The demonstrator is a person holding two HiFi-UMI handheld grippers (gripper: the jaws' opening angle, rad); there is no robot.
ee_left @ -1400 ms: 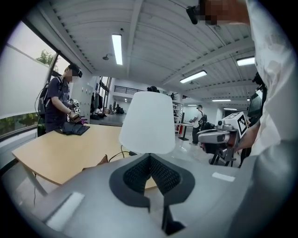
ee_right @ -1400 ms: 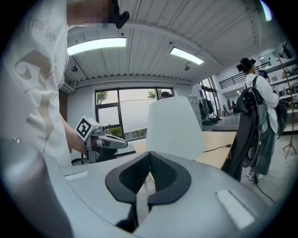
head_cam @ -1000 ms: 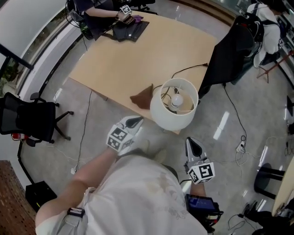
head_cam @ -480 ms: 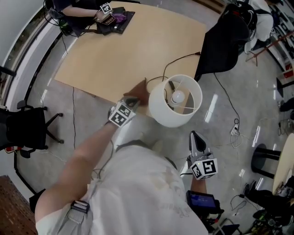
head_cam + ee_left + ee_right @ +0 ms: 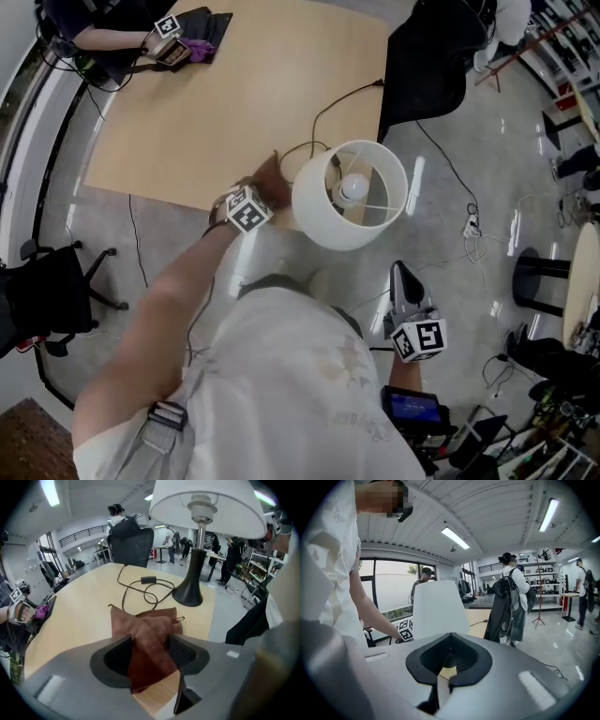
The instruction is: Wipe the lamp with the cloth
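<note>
A white-shaded lamp (image 5: 349, 197) with a black base (image 5: 190, 592) stands near the front edge of the wooden table (image 5: 234, 103). A brown cloth (image 5: 150, 630) lies crumpled on the table just left of the base; only a corner of the cloth (image 5: 267, 176) shows in the head view. My left gripper (image 5: 150, 651) is down over the cloth. Its jaws have just been opening, and they stand wide with the cloth between the pads. My right gripper (image 5: 401, 279) hangs off the table, below and right of the shade (image 5: 438, 609), with its jaws closed on nothing.
The lamp's black cord (image 5: 140, 590) loops across the table behind the cloth. A black chair draped with a dark jacket (image 5: 427, 56) stands at the table's far side. Another person (image 5: 169, 47) works at the far left corner. Cables (image 5: 469, 230) lie on the floor.
My left gripper has moved from beside my body forward and down to the cloth next to the lamp. The right gripper has stayed in place.
</note>
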